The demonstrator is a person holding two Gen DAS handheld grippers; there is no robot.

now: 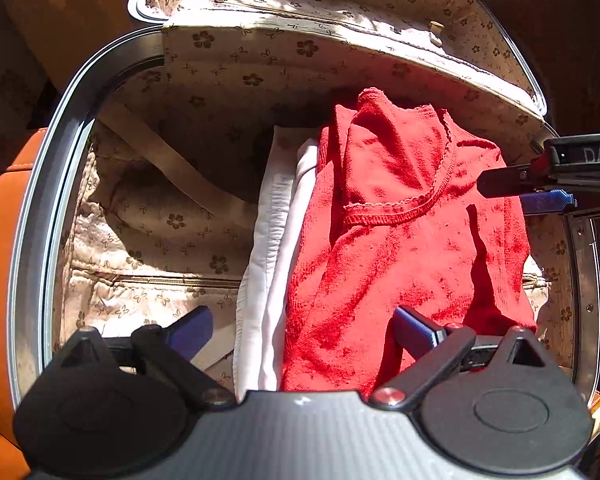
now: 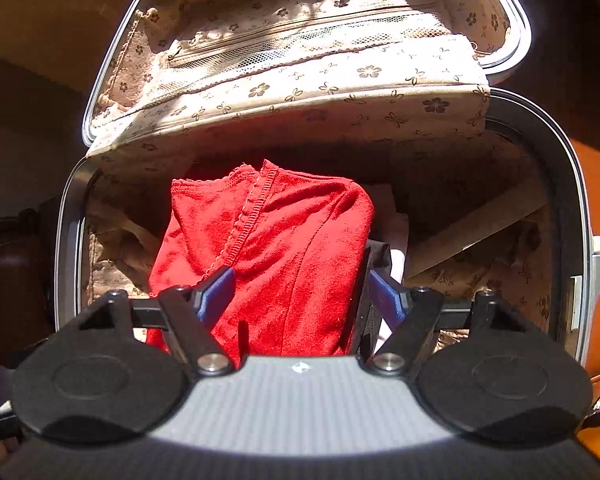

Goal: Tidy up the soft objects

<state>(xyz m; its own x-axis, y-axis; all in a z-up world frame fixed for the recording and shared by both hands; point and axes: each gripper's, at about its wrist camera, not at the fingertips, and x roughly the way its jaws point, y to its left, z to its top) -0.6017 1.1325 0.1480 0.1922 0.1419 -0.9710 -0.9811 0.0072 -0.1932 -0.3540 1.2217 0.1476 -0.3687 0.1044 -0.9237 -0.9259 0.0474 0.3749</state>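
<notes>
We see the red knit garment point(image 1: 400, 216) lying in the open suitcase point(image 1: 32, 200), on top of folded white cloth point(image 1: 268, 240) (the floral lining shows all round). Our left gripper point(image 1: 300, 326) hovers over it with jaws wide apart. The right gripper point(image 2: 300, 294) also has its jaws apart, straddling the garment's near end.

Red knit garment point(image 2: 276, 248) lies in the open suitcase point(image 2: 576, 216) (floral lining), right gripper point(image 2: 300, 300) spread.

Open suitcase point(image 1: 32, 208), half filled

Red sweater point(image 1: 400, 240) over white cloth point(image 1: 268, 248) blocks the right; the lined left floor lies clear beneath a strap point(image 1: 172, 164).
</notes>
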